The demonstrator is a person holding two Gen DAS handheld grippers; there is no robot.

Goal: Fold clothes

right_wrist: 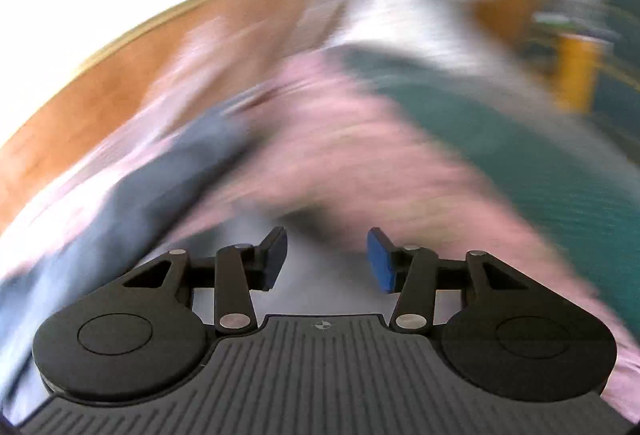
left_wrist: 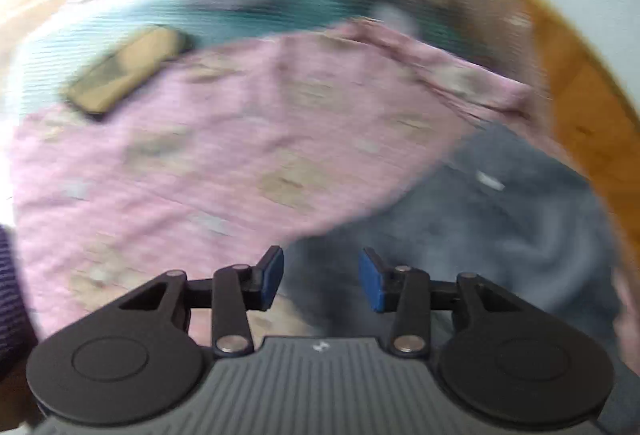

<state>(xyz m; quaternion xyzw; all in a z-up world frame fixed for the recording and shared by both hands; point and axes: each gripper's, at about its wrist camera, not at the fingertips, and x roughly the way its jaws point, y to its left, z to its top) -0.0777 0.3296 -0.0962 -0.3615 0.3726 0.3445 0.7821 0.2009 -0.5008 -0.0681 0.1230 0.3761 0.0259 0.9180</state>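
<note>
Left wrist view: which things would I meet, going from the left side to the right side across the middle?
Brown flat object lying partly on the cloth → pink patterned cloth → grey garment → wooden edge.

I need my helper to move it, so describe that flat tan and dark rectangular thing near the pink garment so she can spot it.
Start at the teal striped cover spread over the surface, then find the large pink patterned garment lying on it. Just past the garment's far left edge sits a flat rectangular tan and dark object, blurred, lying partly on the pink cloth. It is the only stiff, hard-edged thing among the soft fabrics.
</note>
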